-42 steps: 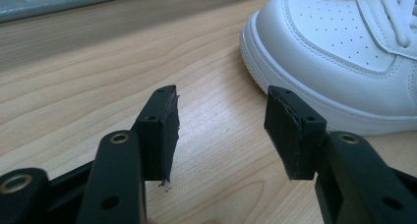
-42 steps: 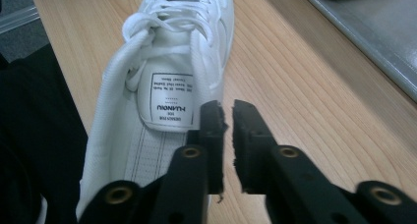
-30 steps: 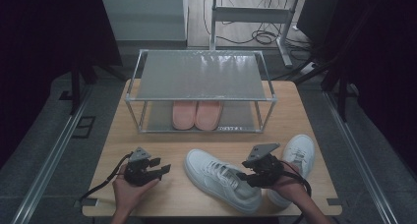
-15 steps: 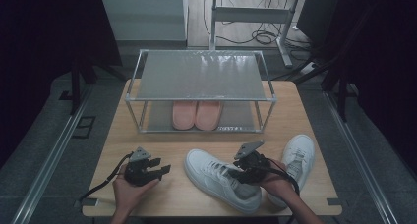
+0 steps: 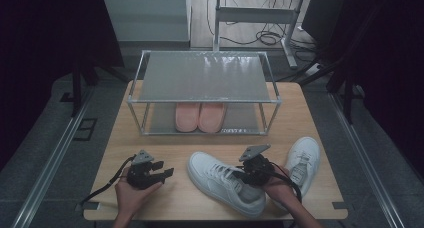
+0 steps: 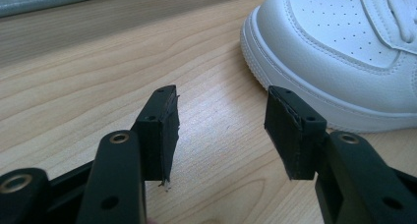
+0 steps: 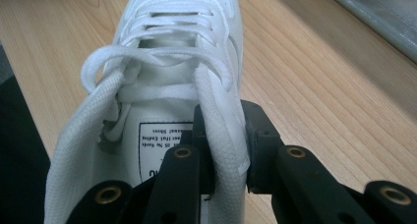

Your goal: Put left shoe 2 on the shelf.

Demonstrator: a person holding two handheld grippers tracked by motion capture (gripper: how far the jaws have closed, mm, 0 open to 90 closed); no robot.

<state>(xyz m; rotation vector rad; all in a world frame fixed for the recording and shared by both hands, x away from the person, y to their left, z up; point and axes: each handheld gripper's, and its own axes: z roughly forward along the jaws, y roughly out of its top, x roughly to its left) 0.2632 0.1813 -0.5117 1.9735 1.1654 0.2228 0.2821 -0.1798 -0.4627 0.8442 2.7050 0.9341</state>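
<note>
Near the wooden desk's point(image 5: 150, 138) front edge, the right claw point(image 7: 223, 150) pinches a white leather sneaker's point(image 5: 225, 180) padded collar, ready to lift; the left claw point(image 6: 219, 130) waits released beside its toe.

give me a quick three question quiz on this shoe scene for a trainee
1. True or false: the right gripper is clamped on the side wall of the white shoe.
2. What sits on the lower shelf of the rack? A) pink shoes B) a box C) white socks
3. Fill in: the left gripper is ____, with bare table between its jaws.

Key: 1 true; 2 A, the pink shoes; 3 open.
</note>
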